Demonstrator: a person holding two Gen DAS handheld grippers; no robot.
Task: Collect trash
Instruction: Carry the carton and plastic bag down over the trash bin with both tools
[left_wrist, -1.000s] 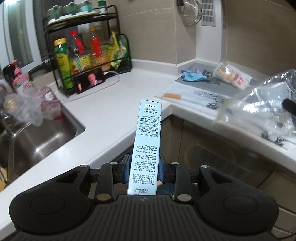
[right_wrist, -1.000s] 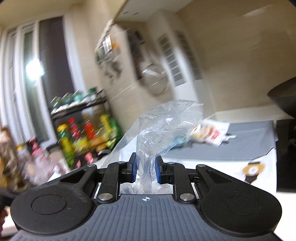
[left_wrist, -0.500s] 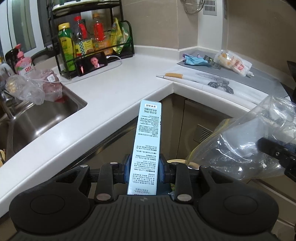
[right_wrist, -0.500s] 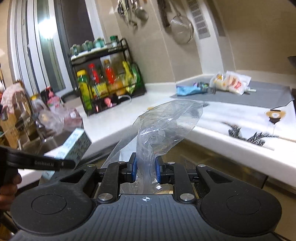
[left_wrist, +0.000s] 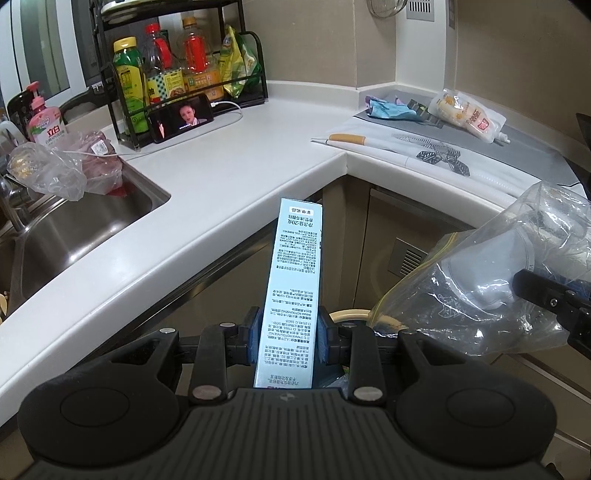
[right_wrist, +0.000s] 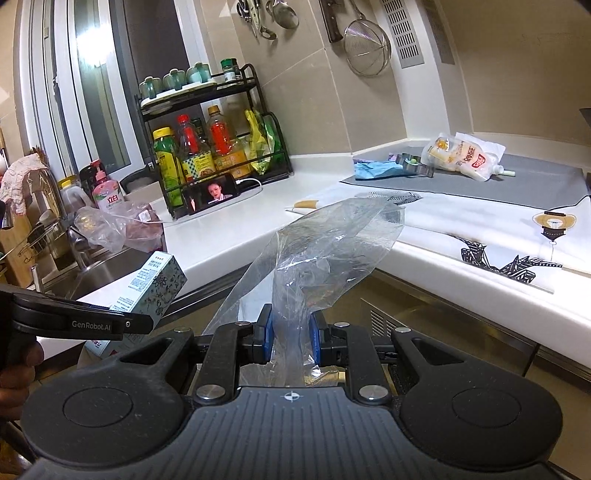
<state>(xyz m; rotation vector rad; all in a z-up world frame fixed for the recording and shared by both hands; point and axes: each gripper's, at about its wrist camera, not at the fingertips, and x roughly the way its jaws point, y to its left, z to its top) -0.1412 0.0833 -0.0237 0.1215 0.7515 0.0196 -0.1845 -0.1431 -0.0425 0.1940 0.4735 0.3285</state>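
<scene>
My left gripper (left_wrist: 287, 334) is shut on a tall pale-blue printed carton (left_wrist: 293, 280), which stands up between the pads in front of the counter corner. The same carton (right_wrist: 147, 291) shows at the left of the right wrist view, held by the left gripper (right_wrist: 110, 325) with a hand behind it. My right gripper (right_wrist: 291, 341) is shut on a crumpled clear plastic bag (right_wrist: 325, 251); in the left wrist view that bag (left_wrist: 491, 280) hangs at the right. A cream bin rim (left_wrist: 351, 315) peeks out below, between carton and bag.
A white L-shaped counter (left_wrist: 229, 177) wraps the corner, with a steel sink (left_wrist: 74, 236) at left holding bagged items. A black rack of bottles (left_wrist: 184, 70), a phone (left_wrist: 183, 120), a knife (left_wrist: 349, 139), a sauce pouch (left_wrist: 469, 116) and blue wrappers (left_wrist: 388, 109) lie on it.
Both grippers have dropped from counter height to below the counter edge, in front of the cabinets. The right wrist has tipped downward and its view has steadied. Both grips are unchanged.
</scene>
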